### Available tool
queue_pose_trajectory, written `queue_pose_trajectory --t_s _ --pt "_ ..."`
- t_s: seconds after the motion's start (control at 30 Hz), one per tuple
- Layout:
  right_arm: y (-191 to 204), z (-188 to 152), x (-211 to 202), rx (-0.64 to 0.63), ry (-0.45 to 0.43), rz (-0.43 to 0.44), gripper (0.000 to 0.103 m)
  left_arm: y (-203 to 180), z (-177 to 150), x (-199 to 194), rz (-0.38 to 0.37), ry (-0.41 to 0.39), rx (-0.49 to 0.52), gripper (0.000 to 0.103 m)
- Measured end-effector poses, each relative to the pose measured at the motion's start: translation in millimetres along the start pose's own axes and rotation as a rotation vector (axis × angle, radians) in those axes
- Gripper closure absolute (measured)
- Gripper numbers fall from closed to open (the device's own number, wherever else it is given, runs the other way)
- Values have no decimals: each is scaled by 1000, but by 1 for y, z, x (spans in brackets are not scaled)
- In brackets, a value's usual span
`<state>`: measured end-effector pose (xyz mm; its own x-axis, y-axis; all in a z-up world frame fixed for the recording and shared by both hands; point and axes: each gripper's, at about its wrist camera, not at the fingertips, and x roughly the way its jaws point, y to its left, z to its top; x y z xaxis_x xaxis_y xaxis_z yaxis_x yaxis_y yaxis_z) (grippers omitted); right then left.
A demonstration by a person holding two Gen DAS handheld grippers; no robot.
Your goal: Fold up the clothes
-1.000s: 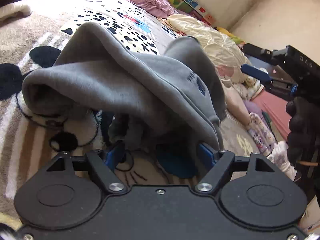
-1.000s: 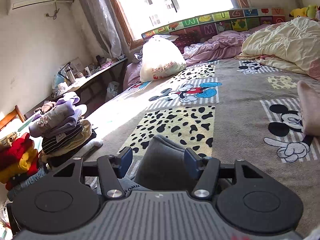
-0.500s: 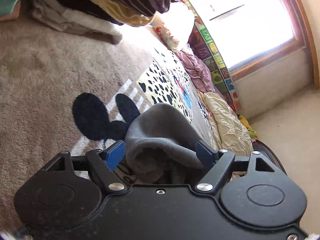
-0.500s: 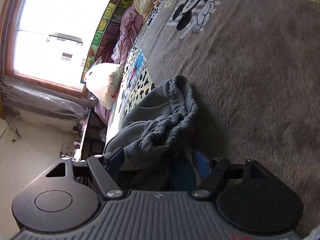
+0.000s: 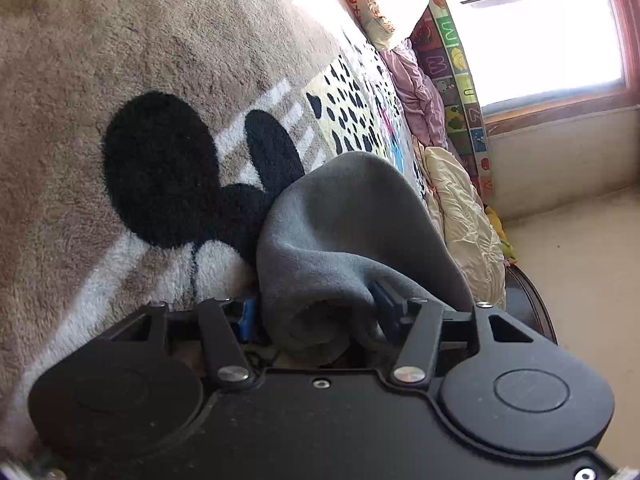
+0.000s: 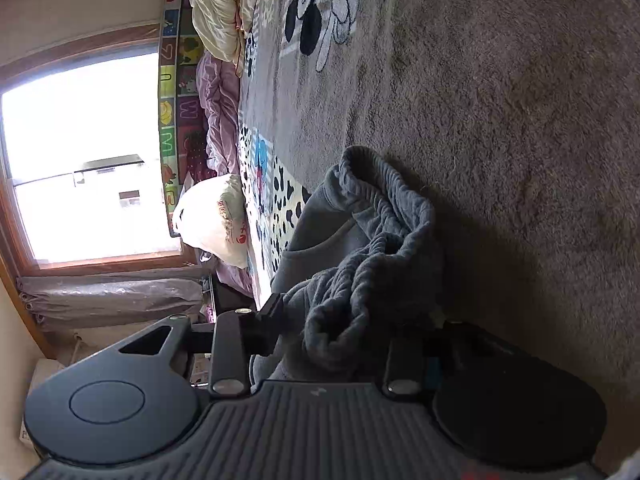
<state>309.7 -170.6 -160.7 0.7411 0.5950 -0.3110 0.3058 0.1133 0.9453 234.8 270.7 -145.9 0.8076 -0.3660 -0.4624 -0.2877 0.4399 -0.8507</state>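
Note:
A grey fleece garment (image 5: 340, 216) lies bunched on the plush mouse-print blanket (image 5: 120, 60). In the left wrist view a thick rolled fold of it sits between the blue pads, and my left gripper (image 5: 316, 312) is shut on it. In the right wrist view the same grey garment (image 6: 360, 248) shows its gathered elastic waistband, crumpled and resting against the blanket (image 6: 520, 120). My right gripper (image 6: 352, 340) is shut on that bunched end; its lower finger is in shadow. Both views are rolled sideways, close to the bed.
A cream quilt (image 6: 216, 4) and a pink quilt (image 6: 220, 96) lie along the far side by the alphabet mat under the window (image 6: 80, 152). A white plastic bag (image 6: 216, 220) sits on the bed beyond the garment. Brown blanket stretches right of the garment.
Both grippers rolled sideways and dropped close to the blanket, carrying the garment. The cloth went from a wide raised drape to a tight bundle on the bed. The right gripper left the left view.

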Motion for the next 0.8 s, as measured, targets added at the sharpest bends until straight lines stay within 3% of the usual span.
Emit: queue_pose_trajectory --t_s 0.1,0.17,0.23,0.3,0.37,0.4,0.43,0.47,0.5,0.53,0.63,0.7,0.73,0.8 --pt "6 5 2 -73 18 18 78 -16 -6 7 39 -2 153 72" --pt "13 10 -2 -117 17 42 79 -36 -13 2 72 -67 338 80" --pt "21 18 -9 -150 3 64 79 -71 -33 -11 125 -225 661 87" --pt "31 29 -18 -185 -16 81 80 -98 -64 -20 213 -422 1020 87" --pt "37 39 -29 -221 -21 93 80 -104 -111 -15 364 -643 1481 82" --pt "40 43 -34 -240 -24 98 80 -96 -129 -4 470 -691 1694 75" --pt "43 48 -39 -258 -26 104 80 -87 -139 7 559 -654 1844 67" --pt "44 51 -43 -293 -18 88 80 -78 -141 15 615 -549 1910 60" --pt "45 54 -47 -329 -9 72 80 -66 -141 22 666 -396 1938 53" --pt "46 57 -52 -366 -1 55 80 -56 -138 21 693 -261 1924 53" --pt "28 54 -66 -444 42 -8 80 -54 -116 -8 632 -55 1712 51" --pt "8 54 -78 -424 50 -14 80 -62 -84 -44 479 -55 1434 46" --pt "-3 54 -82 -401 51 -12 80 -62 -70 -59 423 -102 1320 43" --pt "-18 52 -88 -382 58 -3 81 -61 -34 -82 314 -219 1000 40"
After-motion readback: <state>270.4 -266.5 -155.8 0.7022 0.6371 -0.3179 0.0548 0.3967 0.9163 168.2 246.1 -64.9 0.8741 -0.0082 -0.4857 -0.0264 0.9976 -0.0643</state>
